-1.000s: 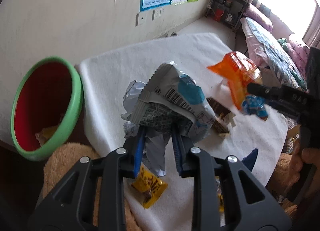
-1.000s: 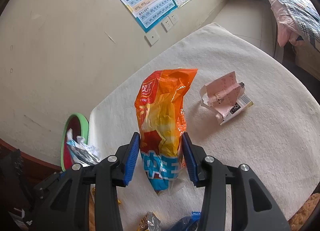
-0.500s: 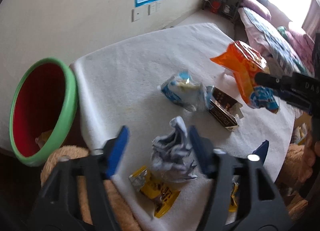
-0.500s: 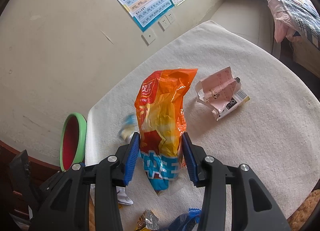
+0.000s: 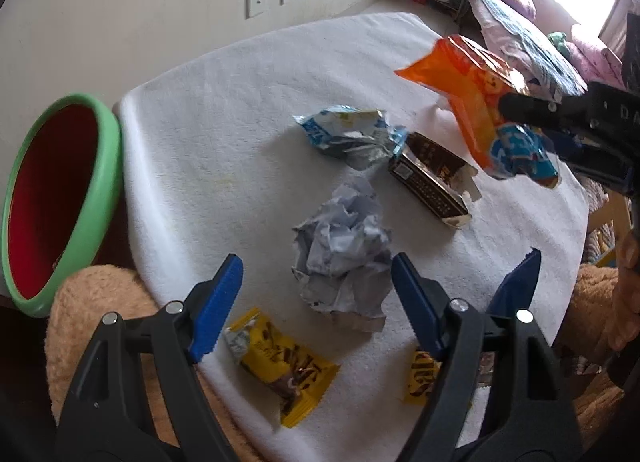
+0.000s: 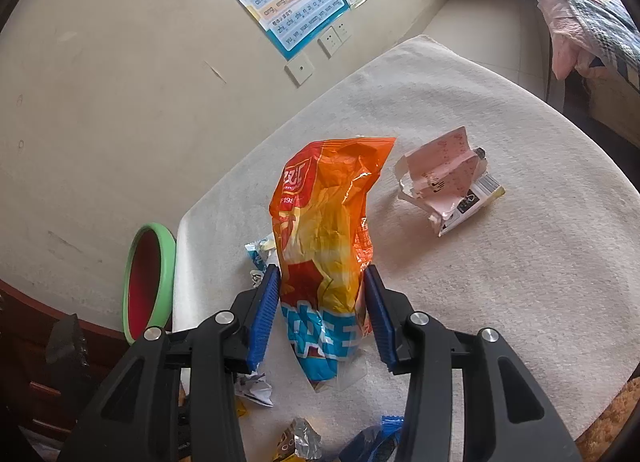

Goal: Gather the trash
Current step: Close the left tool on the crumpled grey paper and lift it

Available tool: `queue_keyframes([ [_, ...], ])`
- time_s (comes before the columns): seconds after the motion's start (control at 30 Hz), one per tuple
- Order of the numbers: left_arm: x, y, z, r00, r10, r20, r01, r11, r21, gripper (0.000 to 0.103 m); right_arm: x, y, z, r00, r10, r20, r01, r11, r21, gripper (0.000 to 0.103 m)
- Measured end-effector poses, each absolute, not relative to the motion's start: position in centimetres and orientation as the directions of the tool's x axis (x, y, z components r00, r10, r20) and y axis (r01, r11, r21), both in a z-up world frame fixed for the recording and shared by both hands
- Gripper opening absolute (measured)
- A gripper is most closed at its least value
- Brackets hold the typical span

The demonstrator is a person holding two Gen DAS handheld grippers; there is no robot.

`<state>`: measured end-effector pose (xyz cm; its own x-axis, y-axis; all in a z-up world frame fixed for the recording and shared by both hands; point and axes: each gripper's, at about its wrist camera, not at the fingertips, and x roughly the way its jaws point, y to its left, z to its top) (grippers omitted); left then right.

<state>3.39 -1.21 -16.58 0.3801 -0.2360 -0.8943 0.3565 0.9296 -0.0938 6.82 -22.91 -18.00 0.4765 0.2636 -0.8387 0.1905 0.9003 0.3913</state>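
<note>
My left gripper (image 5: 316,266) hovers low over the white cloth-covered table (image 5: 240,110). Its jaws stand wide and are closing. A crumpled grey wrapper (image 5: 340,254) lies on the cloth between the blue fingertips, untouched by either pad. My right gripper (image 6: 322,274) is shut on an orange and blue snack bag (image 6: 324,222), held upright off the table. That bag (image 5: 472,102) also shows at the right of the left wrist view. A red bin with a green rim (image 5: 100,182) stands off the table's left edge.
More trash lies on the cloth: a blue-white wrapper (image 5: 348,134), a brown carton (image 5: 432,178), two yellow wrappers (image 5: 288,362), a dark blue wrapper (image 5: 516,282) and a pink packet (image 6: 444,178). A tan plush thing (image 5: 100,302) sits by the near edge. The wall runs behind.
My left gripper opened and let go of the wrappers it held up. They dropped onto the cloth, and the gripper sank toward the grey one. The right gripper and its bag stayed still.
</note>
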Motion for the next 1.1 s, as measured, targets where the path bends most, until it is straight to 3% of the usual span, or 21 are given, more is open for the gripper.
queue_keyframes([
  [0.1,3.2,-1.4,-17.1,0.352,-0.258,-0.9,0.365,0.923,-0.122,0.049,6.8,-23.2,-18.1,0.478,0.263,-0.838,0.197,0.898,0.394,0.042],
  [0.23,2.8,-1.2,-17.0,0.346,-0.281,-0.895,0.361,0.92,-0.15,0.037,6.8,-23.0,-18.1,0.475,0.262,-0.84,0.195,0.899,0.392,0.042],
  [0.4,2.6,-0.7,-15.2,0.389,-0.286,-0.876,0.359,0.923,-0.142,0.005,6.8,-22.9,-18.0,0.476,0.259,-0.84,0.192,0.902,0.387,0.042],
  [0.63,3.3,0.0,-13.2,0.45,-0.286,-0.846,0.348,0.929,-0.129,0.006,6.6,-22.9,-18.0,0.48,0.258,-0.839,0.189,0.903,0.386,0.042],
  [0.67,3.4,0.0,-13.3,0.447,-0.285,-0.848,0.346,0.929,-0.13,0.008,6.6,-22.9,-18.0,0.479,0.258,-0.839,0.19,0.903,0.385,0.042],
  [0.73,3.6,0.2,-14.1,0.421,-0.289,-0.86,0.332,0.931,-0.151,0.028,6.6,-22.9,-18.0,0.476,0.258,-0.841,0.191,0.903,0.385,0.042],
  [0.77,3.6,0.3,-14.4,0.41,-0.299,-0.862,0.327,0.93,-0.167,0.043,6.6,-22.9,-18.0,0.475,0.258,-0.841,0.192,0.903,0.385,0.042],
  [0.8,3.6,0.3,-14.6,0.402,-0.312,-0.861,0.321,0.928,-0.187,0.049,6.6,-22.9,-18.0,0.474,0.259,-0.842,0.192,0.902,0.386,0.042],
  [0.97,4.0,-1.8,-16.1,0.362,-0.332,-0.871,0.368,0.909,-0.194,0.06,6.7,-22.9,-18.1,0.471,0.261,-0.843,0.194,0.901,0.387,0.042],
  [1.1,4.5,-3.3,-17.8,0.331,-0.311,-0.891,0.395,0.903,-0.168,0.058,6.8,-22.8,-18.1,0.472,0.259,-0.843,0.195,0.902,0.386,0.042],
])
